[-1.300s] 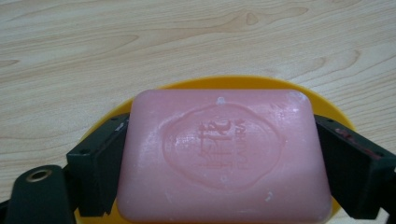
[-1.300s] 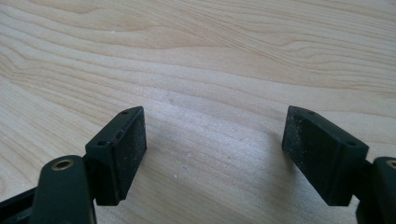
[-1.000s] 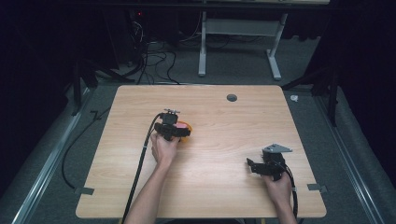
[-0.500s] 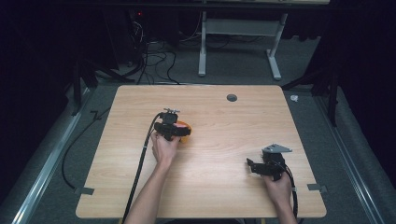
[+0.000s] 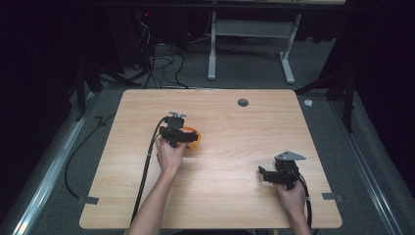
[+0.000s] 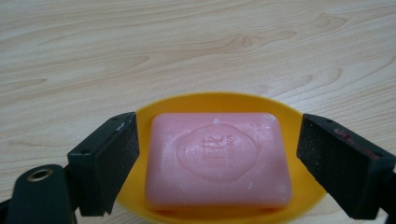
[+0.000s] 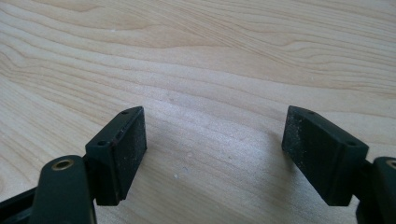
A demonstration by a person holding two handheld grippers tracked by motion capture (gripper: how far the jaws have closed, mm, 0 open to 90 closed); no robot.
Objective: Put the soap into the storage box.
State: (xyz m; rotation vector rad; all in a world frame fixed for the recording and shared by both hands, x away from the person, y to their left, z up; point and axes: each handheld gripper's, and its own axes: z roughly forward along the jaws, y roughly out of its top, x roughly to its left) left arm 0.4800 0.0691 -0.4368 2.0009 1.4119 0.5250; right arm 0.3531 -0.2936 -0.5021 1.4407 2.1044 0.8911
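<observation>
Left gripper view: a pink rectangular soap bar [image 6: 217,159] in a yellow oval plastic dish [image 6: 280,109] is flanked by the left gripper's [image 6: 217,163] wide-spread fingers [image 6: 108,161]. Over the bare wooden surface [image 7: 224,56], the right gripper [image 7: 215,154] is held wide.

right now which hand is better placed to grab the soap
Left: its tongs are open on either side of the pink soap in the yellow dish. The right tongs are over bare table.

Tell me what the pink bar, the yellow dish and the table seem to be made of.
Pink bar: probably soap, matte and waxy, with a stamp pressed into its top and pale flecks.
Yellow dish: likely moulded plastic, smooth, evenly coloured, slightly glossy.
Table: light wood or a wood-look laminate, grain lines visible, low sheen.
</observation>
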